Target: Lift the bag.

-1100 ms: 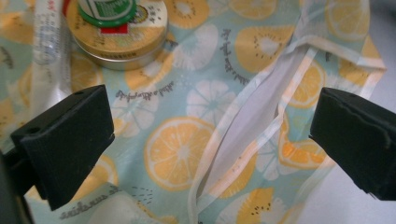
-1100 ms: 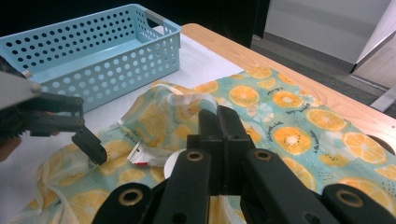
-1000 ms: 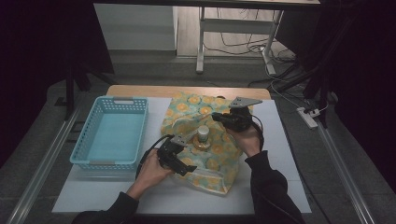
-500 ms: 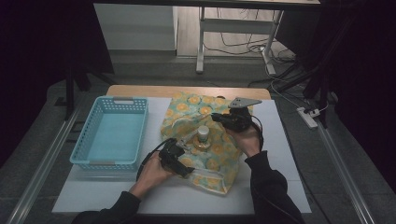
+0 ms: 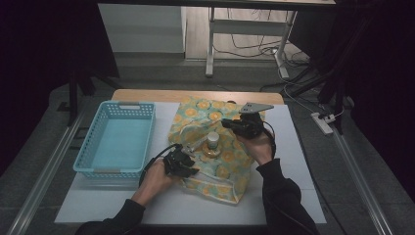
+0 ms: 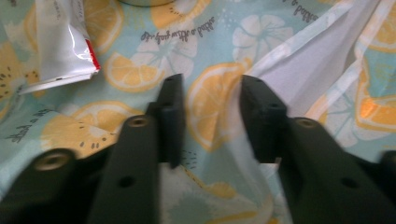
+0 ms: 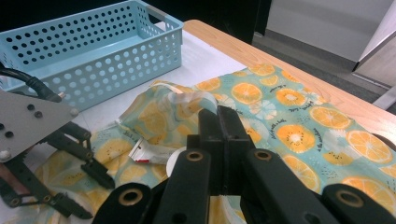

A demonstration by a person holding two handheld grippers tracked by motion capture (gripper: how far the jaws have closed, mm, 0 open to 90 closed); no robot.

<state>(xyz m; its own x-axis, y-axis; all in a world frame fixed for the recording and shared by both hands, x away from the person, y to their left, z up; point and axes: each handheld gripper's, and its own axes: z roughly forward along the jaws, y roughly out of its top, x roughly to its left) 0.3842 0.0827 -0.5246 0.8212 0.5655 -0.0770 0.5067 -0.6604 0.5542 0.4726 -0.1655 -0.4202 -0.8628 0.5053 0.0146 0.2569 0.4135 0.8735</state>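
High view: white mat [image 5: 293, 147] (wooden table [image 5: 147, 95] beneath), dark room.

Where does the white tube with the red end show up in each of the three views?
High view: the white tube lies mid-table on the orange-print cloth, left of the small jar.
Left gripper view: tube at upper left, above the jaws.
Right gripper view: tube lower centre-left, beside the jaws.
Shared landmark: the orange-print cloth.
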